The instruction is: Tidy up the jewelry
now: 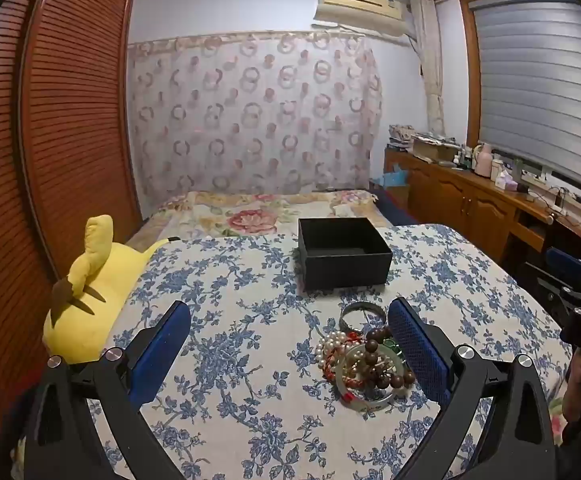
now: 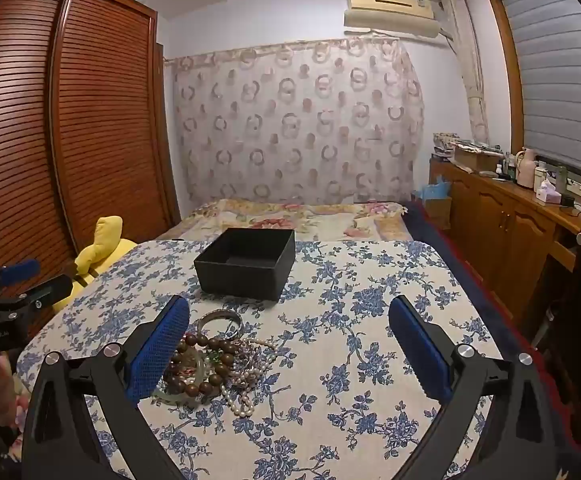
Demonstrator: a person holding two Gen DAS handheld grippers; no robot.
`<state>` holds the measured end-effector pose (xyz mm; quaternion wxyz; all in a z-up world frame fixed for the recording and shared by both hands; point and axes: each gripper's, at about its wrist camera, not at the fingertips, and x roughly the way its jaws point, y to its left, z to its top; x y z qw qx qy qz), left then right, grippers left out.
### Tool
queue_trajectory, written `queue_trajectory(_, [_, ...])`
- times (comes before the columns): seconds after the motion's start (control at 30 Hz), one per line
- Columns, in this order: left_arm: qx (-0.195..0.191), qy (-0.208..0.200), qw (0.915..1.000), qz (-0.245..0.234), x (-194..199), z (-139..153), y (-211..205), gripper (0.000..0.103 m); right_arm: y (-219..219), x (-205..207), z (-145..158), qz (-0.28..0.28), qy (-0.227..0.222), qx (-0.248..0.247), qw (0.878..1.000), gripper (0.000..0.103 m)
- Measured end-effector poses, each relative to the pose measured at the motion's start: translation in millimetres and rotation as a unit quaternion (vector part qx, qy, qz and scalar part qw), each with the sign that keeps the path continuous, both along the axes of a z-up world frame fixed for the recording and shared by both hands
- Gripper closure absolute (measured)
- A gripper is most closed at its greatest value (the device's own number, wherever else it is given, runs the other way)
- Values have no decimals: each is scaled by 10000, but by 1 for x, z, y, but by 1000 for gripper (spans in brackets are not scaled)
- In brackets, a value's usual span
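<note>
Item: table (image 1: pixel 218 360), rounded corners, covered in cream cloth printed with blue flowers, slightly ribbed weave.

Item: black box (image 1: pixel 344 254), square, matte, rigid walls, lid off, interior empty as far as visible. It stands near the far edge of the table, about midway along it.

Item: jewelry pile (image 1: pixel 366 360), toward the near edge, in line with the box and well apart from it. Contents: dark brown round wooden beads (image 2: pixel 204 360), glossy; small cream pearls (image 2: pixel 242 392) in loose strands; a pale green smooth bangle (image 1: pixel 360 396); a grey metal bangle (image 1: pixel 360 314) lying flat on the box side of the heap; red cord, tangled.

Item: left gripper (image 1: pixel 288 344), black frame, blue textured pads, released and wide, nothing between them; pile just beside its right pad.

Item: right gripper (image 2: pixel 288 344), same build, likewise released and empty; pile partly behind its left pad.

Clear cloth lies left and right of the pile. A yellow plush toy (image 1: pixel 90 292) lies off the table's left edge.
</note>
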<state>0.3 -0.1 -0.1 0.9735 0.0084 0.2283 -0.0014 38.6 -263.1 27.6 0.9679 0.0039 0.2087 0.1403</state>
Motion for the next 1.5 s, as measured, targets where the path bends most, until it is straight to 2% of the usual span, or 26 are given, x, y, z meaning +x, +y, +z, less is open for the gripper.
queue_trajectory(0.93, [-20,-118,9999,17,4,3,1,7,0,0,-6,24,51,-19,10000,2])
queue_trajectory(1.0, [-28,-129,9999,8,-8,13,-4,8,0,0,-3,18,46,-18,10000,2])
queue_trajectory(1.5, [-24,-146,9999,4,-10,19,-5,8,1,-1,-1,5,41,-11,10000,2])
